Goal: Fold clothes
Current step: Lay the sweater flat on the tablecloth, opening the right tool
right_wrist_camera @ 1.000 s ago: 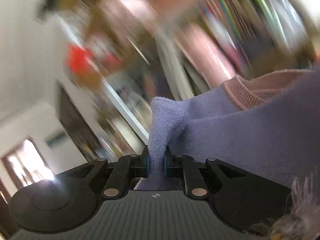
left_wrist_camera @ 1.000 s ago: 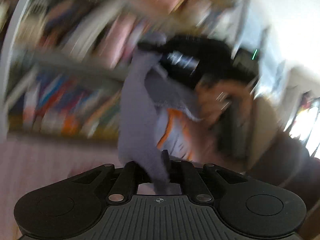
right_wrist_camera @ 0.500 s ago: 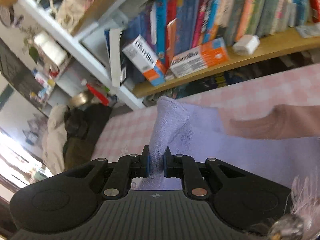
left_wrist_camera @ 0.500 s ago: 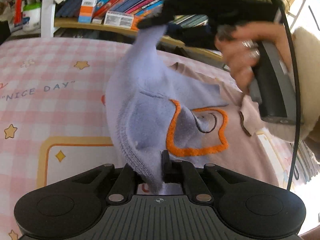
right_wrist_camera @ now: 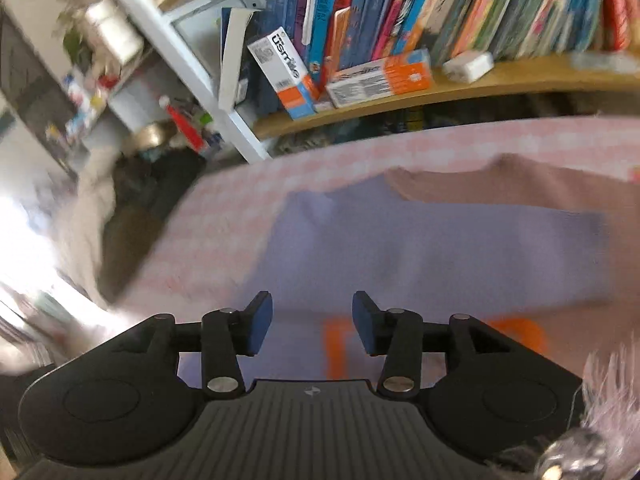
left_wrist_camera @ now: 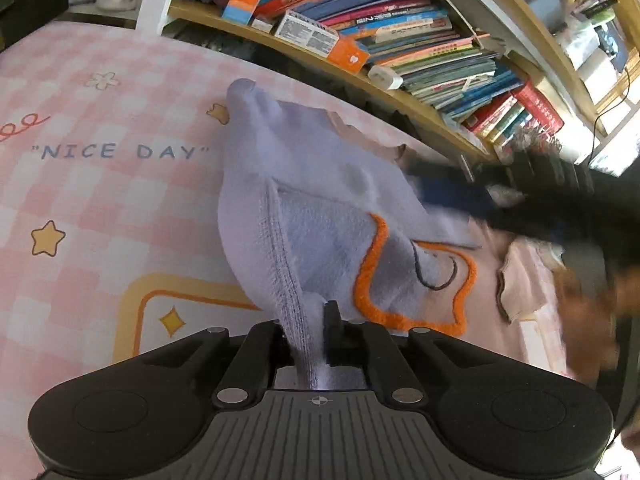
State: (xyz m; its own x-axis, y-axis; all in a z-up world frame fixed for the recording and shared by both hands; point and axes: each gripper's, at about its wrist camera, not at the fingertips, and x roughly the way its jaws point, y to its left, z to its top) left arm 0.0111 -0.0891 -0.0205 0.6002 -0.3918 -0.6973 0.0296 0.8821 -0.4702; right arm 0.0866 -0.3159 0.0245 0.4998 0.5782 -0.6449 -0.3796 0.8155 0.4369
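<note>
A hem of the lavender sweater point(left_wrist_camera: 320, 216) is clamped between the closed fingers of the left gripper point(left_wrist_camera: 316, 332); ahead of them the garment is spread over the pink checked cloth point(left_wrist_camera: 100, 208), its orange outline to their right. The right gripper point(right_wrist_camera: 312, 320) is held with fingers apart and nothing between them, the sweater point(right_wrist_camera: 420, 248) lying just beyond their blue pads point(right_wrist_camera: 258, 322).

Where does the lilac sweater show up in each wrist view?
Left wrist view: the lilac sweater fills the centre, its hem clamped in the left tongs.
Right wrist view: the lilac sweater lies blurred across the middle, beyond the open right tongs.
Shared landmark: the orange-and-white box lying on the wooden bookshelf.
</note>
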